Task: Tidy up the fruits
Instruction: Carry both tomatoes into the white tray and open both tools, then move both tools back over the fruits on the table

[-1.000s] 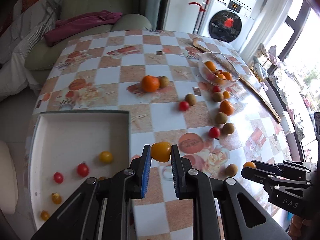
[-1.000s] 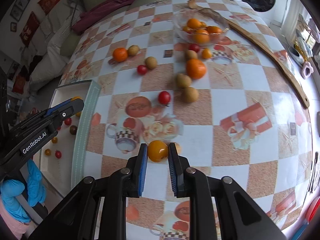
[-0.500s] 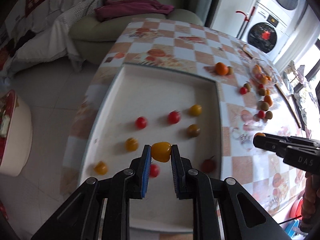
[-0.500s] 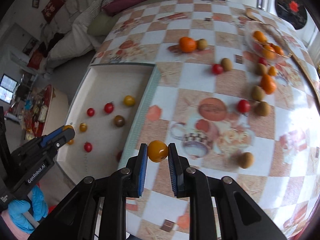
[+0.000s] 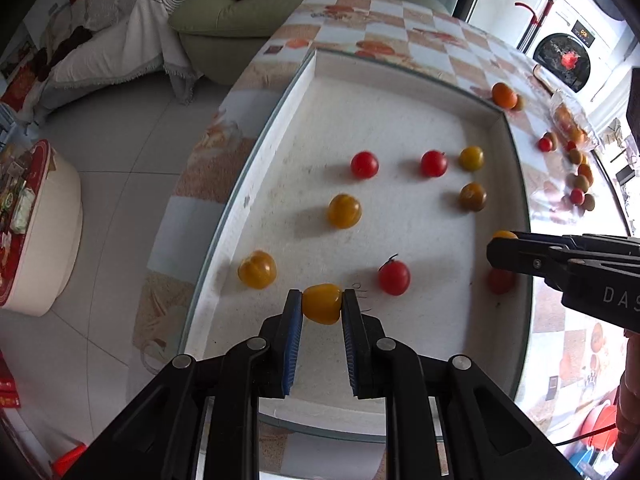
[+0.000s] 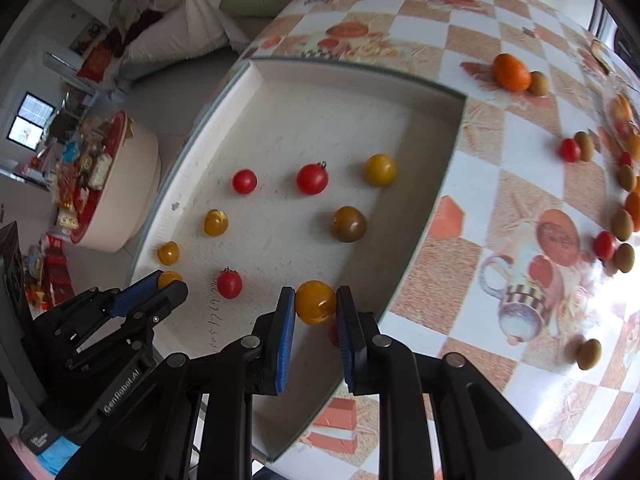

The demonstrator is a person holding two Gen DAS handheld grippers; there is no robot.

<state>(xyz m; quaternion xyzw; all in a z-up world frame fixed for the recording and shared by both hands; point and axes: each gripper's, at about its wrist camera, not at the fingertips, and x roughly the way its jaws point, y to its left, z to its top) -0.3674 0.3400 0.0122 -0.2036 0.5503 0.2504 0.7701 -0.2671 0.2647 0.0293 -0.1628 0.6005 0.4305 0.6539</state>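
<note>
Your left tongs point(image 5: 321, 309) were pinching a squat yellow tomato point(image 5: 322, 303) between their blue-padded fingers point(image 5: 293, 332), held over the near part of the shallow white foam tray point(image 5: 400, 76). Your right tongs point(image 6: 316, 305) were pinching a round orange-yellow tomato point(image 6: 315, 302) in the same way, over the tray's near right area, close to its right wall. Both pairs of tongs pointed steeply down at the tray.

Loose on the tray floor lay three red cherry tomatoes point(image 6: 244, 181), several yellow ones point(image 6: 380, 169) and one brownish-green tomato point(image 6: 348, 224), all apart from each other. A further red one showed partly behind your right tongs, low by the tray wall; you could not make out more of it.

In the right wrist view, your left tongs sat at the lower left with their yellow tomato just showing at the tips. In the left wrist view, your right tongs point(image 5: 498, 240) came in from the right edge over the tray's right wall.

The tray lay on the surface covered by an orange-and-white chequered cloth point(image 6: 500, 152). Out on that cloth, well apart from the tray, remained a large orange fruit point(image 6: 511, 72) touching a small brown fruit point(image 6: 539, 83), plus scattered red tomatoes and more brown fruits towards the far right.
</note>
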